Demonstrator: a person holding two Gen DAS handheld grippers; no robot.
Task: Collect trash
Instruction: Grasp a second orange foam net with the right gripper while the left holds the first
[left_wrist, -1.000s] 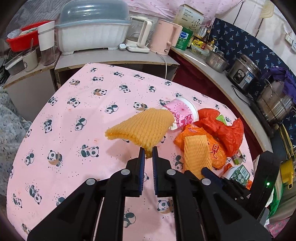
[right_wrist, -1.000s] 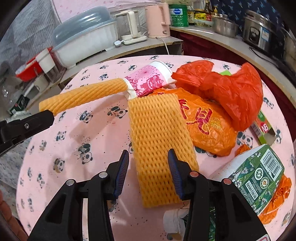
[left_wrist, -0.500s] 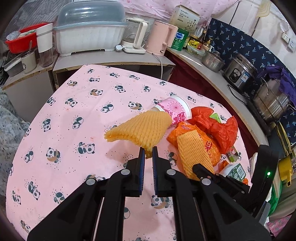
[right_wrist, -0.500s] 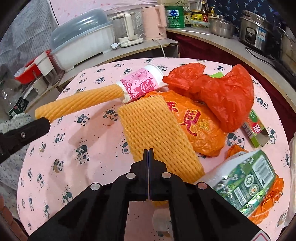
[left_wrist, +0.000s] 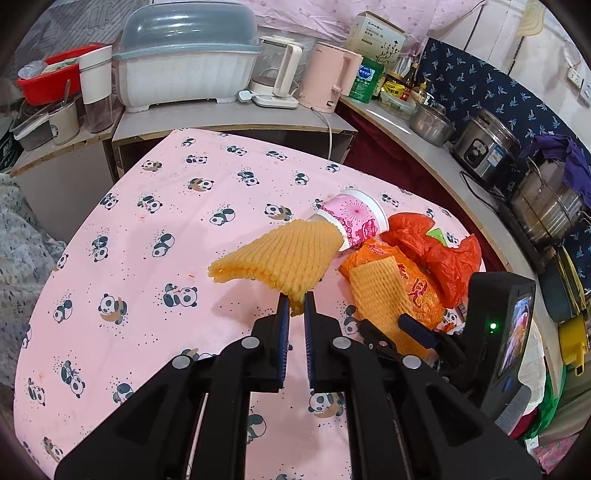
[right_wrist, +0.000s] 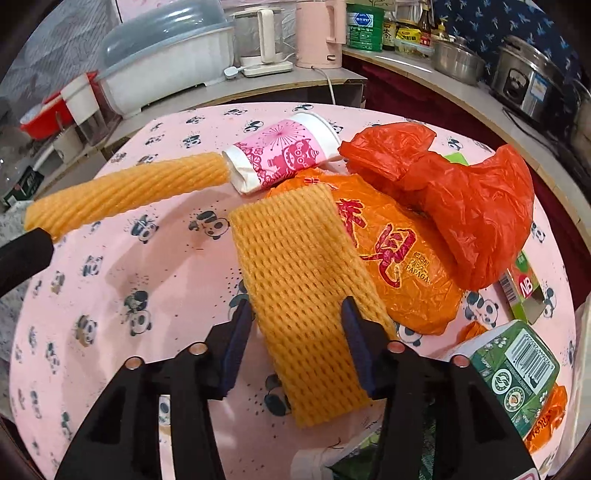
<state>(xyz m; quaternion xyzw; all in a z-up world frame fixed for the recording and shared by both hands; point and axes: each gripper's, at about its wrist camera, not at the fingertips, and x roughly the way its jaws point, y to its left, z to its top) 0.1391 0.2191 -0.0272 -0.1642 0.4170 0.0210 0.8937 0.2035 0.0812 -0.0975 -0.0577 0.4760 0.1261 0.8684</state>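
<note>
Two foam net sleeves appear among the trash on the bench (left_wrist: 110, 295), which is covered by a pink panda-print cloth. The left claw (left_wrist: 296, 306) is clamped on the corner of one foam net sleeve (left_wrist: 280, 254), holding it above the cloth, its far end near a tipped pink paper cup (right_wrist: 280, 155). The right claw (right_wrist: 297, 321) stands apart, its jaws having just been opening; the second foam net sleeve (right_wrist: 306, 295) lies flat between them, partly over an orange bag (right_wrist: 402, 266). A red plastic bag (right_wrist: 461, 206) rests beyond the orange one. A green carton (right_wrist: 517, 373) lies beside the right claw.
</note>
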